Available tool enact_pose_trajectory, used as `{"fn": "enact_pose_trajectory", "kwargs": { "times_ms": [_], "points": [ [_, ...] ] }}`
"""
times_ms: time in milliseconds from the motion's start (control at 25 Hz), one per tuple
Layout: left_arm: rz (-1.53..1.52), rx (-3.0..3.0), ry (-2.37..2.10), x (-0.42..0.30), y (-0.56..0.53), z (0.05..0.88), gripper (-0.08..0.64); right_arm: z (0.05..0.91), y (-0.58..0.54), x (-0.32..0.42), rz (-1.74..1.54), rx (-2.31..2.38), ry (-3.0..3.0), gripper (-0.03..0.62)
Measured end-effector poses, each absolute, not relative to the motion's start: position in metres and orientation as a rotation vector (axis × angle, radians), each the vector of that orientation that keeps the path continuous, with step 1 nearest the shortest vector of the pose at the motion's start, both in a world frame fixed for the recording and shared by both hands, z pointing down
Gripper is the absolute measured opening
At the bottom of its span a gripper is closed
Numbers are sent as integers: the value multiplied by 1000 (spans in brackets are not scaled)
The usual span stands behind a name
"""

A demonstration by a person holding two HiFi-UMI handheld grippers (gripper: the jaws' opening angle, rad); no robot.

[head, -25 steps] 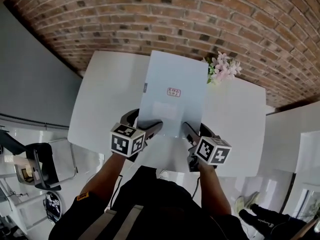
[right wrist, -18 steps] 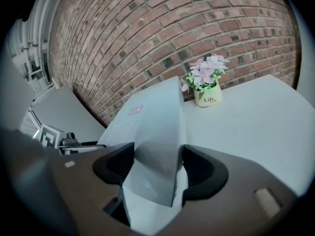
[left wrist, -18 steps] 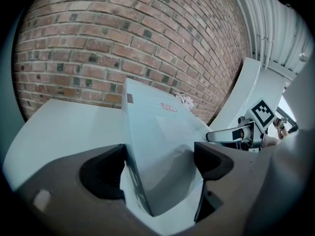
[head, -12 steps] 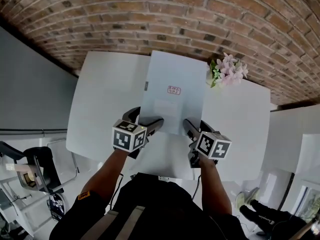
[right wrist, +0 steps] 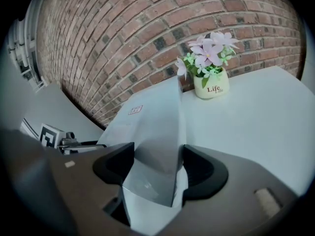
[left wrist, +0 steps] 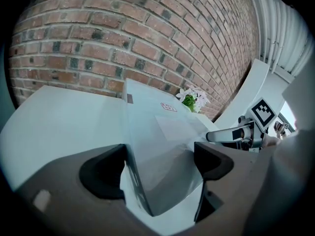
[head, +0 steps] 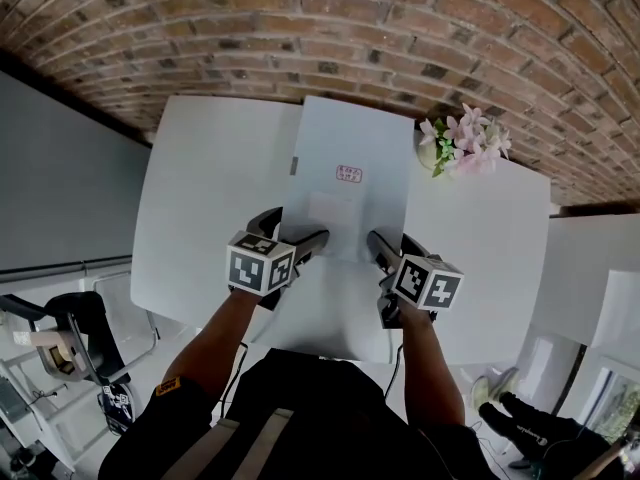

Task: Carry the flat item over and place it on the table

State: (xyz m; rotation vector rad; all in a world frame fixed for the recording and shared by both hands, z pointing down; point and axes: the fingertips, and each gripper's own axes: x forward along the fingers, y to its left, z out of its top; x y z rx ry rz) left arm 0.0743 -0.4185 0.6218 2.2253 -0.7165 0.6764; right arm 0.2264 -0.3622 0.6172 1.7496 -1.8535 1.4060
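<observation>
Overhead, the head view shows a pale flat item stretched over a white table, its long axis running from 6 o'clock toward 12 o'clock, where a brick wall closes the scene. The left gripper takes the item's near corner at 7 o'clock and the right gripper takes the near corner at 5 o'clock; each is carried by a bare forearm reaching in from 6 o'clock. A small red-printed label sits on the item's upper face, toward 12 o'clock of its middle. A flower pot with pink blossoms stands on the table at 2 o'clock of the item, just beside its far right corner. In the left gripper view, the left gripper has the flat item wedged aslant between its two dark jaws, the sheet's edge lying against the jaw at 9 o'clock and its face reaching the jaw at 3 o'clock; beyond the jaws the sheet rises above the tabletop. In the right gripper view, the right gripper pinches the flat item likewise, the sheet creased between the two jaws, with the flower pot at 1 o'clock. Whether the item's far edge touches the table cannot be told.
</observation>
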Motion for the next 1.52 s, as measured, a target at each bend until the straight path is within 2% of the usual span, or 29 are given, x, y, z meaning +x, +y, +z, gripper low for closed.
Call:
{"fn": "enact_pose_trajectory", "kwargs": {
  "times_ms": [1520],
  "points": [
    [790,2232,-657,68,-428,669,449,661,-366,221,1403,1732,-1745,315]
  ]
}}
